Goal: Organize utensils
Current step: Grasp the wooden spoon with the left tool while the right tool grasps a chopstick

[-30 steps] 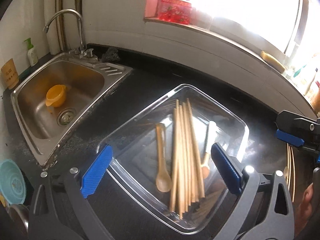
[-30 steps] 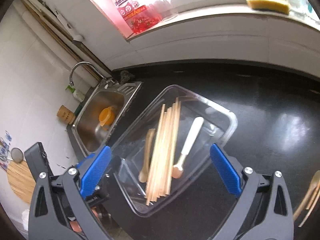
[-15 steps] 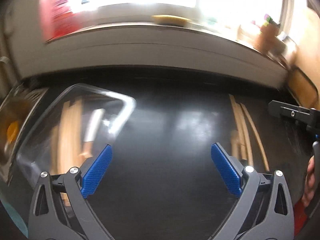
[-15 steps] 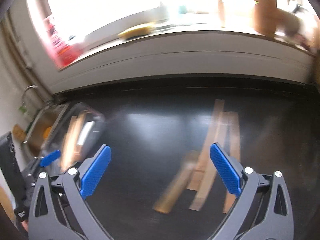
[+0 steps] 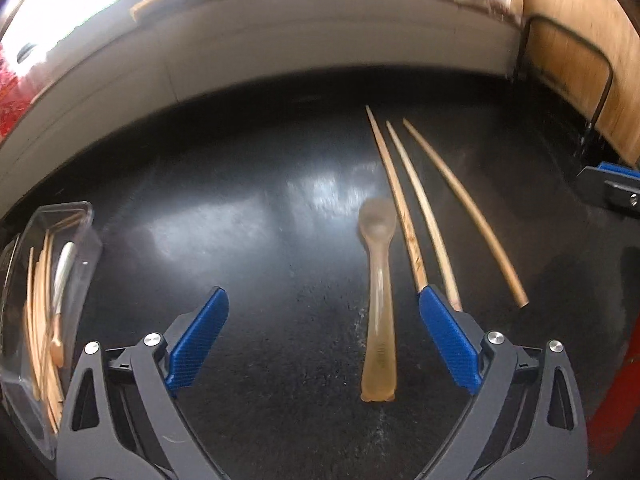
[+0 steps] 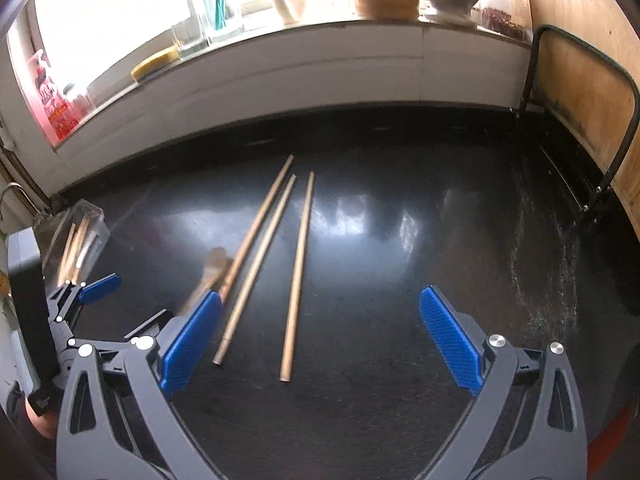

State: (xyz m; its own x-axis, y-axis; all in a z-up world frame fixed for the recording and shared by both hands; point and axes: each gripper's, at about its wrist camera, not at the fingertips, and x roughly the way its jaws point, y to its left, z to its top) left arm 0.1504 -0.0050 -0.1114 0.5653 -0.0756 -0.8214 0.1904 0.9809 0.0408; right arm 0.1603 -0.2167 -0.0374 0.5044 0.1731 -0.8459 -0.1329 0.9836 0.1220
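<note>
A translucent amber spoon (image 5: 378, 300) lies on the black counter between the open fingers of my left gripper (image 5: 322, 338), bowl pointing away. Three wooden chopsticks (image 5: 416, 216) lie just right of it. In the right wrist view the chopsticks (image 6: 296, 272) lie on the counter ahead of my open, empty right gripper (image 6: 318, 344), towards its left finger; the spoon (image 6: 212, 268) shows blurred at the left. The clear container (image 5: 44, 292) holding chopsticks and a utensil sits at the far left, also seen in the right wrist view (image 6: 76, 236).
A white tiled ledge (image 6: 280, 76) with jars, a sponge and bottles runs along the back. A wooden board behind a black metal frame (image 6: 580, 92) stands at the right. The left gripper (image 6: 96, 284) shows at the left of the right wrist view.
Both grippers have swung right, away from the container and sink, and now face the loose spoon and chopsticks on the counter. Both stay open and empty.
</note>
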